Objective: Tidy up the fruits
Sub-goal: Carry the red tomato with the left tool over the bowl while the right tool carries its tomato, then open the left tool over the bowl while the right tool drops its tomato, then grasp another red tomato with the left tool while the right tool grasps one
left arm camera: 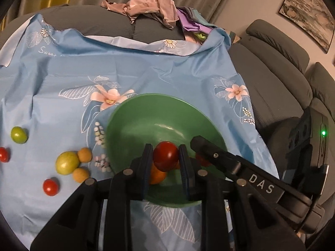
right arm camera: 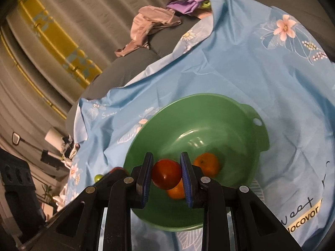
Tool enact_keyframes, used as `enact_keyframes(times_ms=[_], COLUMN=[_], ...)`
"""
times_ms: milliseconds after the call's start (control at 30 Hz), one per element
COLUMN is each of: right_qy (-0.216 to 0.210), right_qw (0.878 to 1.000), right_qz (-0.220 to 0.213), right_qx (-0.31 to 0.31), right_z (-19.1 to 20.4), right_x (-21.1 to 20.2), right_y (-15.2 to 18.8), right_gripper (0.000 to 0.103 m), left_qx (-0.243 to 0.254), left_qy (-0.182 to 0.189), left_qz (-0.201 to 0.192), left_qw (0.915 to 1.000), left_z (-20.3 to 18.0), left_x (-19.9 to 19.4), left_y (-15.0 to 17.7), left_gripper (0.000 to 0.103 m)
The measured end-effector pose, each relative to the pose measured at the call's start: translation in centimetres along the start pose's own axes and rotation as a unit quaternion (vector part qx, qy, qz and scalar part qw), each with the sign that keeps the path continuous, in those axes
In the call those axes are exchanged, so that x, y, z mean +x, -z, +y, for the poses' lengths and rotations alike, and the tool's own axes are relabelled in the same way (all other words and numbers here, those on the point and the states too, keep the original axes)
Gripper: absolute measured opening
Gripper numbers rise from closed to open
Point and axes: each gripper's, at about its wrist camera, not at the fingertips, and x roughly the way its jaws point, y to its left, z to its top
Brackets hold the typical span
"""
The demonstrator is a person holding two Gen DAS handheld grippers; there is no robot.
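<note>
Fruits are split between a green bowl (left arm camera: 134, 125) and the blue floral cloth (left arm camera: 167, 73) that carries it, spread over a grey sofa (left arm camera: 272, 79). The left gripper (left arm camera: 165, 159) pinches a dark red tomato (left arm camera: 165, 155) between its blue pads and holds it over the bowl's inside, above an orange fruit (left arm camera: 157, 176) lying on the bowl's bottom. The right gripper (right arm camera: 166, 173) is likewise clamped on a red tomato (right arm camera: 166, 174), held over the bowl; one of its fingers (left arm camera: 209, 148) reaches in from the right in the left wrist view. In the right wrist view two orange fruits lie in the bowl: one (right arm camera: 206, 164) just right of the right pad, another (right arm camera: 175, 190) partly hidden under the held tomato.

Left of the bowl, toward the cloth's left edge, loose fruits lie on the fabric: a yellow-green fruit (left arm camera: 67, 162) touching two small tan round fruits (left arm camera: 84, 154) (left arm camera: 80, 174), a small red tomato (left arm camera: 50, 187) nearer the front, a small green fruit (left arm camera: 18, 135) farther out, and another red tomato (left arm camera: 3, 154) at the view's edge.

Crumpled clothes (left arm camera: 150, 6) lie on the sofa's back beyond the cloth's far edge.
</note>
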Motion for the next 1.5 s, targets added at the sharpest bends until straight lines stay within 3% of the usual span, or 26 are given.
enact_keyframes(times_ms=[333, 600, 700, 767, 867, 967, 1133, 1233, 1367, 1500], right_qy=[0.019, 0.059, 0.052, 0.043, 0.044, 0.029, 0.023, 0.022, 0.015, -0.016], right_qw=[1.0, 0.998, 0.998, 0.997, 0.997, 0.998, 0.999, 1.0, 1.0, 0.998], right_qz=[-0.002, 0.0, 0.002, 0.008, 0.006, 0.004, -0.003, -0.008, -0.009, 0.004], right_qx=[0.019, 0.028, 0.042, 0.066, 0.06, 0.048, 0.025, 0.016, -0.008, -0.053], right_z=[-1.1, -1.7, -2.3, -2.9, -2.6, -1.8, -0.5, 0.0, 1.4, 4.1], right_x=[0.4, 0.8, 0.8, 1.0, 1.0, 0.9, 0.5, 0.3, -0.1, 0.3], right_y=[-0.2, -0.5, -0.6, -0.7, -0.7, -0.6, -0.5, -0.5, -0.3, 0.5], right_gripper=[0.028, 0.028, 0.028, 0.029, 0.037, 0.058, 0.058, 0.058, 0.058, 0.058], left_qx=[-0.001, -0.009, -0.014, -0.02, -0.029, -0.033, -0.052, -0.065, -0.088, -0.106], left_qy=[0.016, 0.04, 0.039, 0.049, 0.054, 0.035, 0.0, -0.04, -0.113, -0.2], left_qz=[0.016, 0.021, 0.019, 0.014, 0.008, 0.001, -0.016, -0.033, -0.059, -0.086], left_qw=[0.9997, 0.9989, 0.9989, 0.9985, 0.9981, 0.9989, 0.9985, 0.9965, 0.9879, 0.9703], left_z=[0.2, 0.5, 0.9, 1.5, 2.0, 2.6, 4.9, 7.0, 10.2, 14.1], left_x=[1.8, 3.0, 3.0, 2.6, 1.9, 0.6, -2.3, -4.9, -8.3, -11.0], left_y=[-0.4, 0.1, 0.2, 0.4, 0.3, 0.0, -0.6, -0.7, -0.3, 0.8], left_gripper=[0.023, 0.026, 0.041, 0.067, 0.072, 0.073, 0.074, 0.074, 0.074, 0.074])
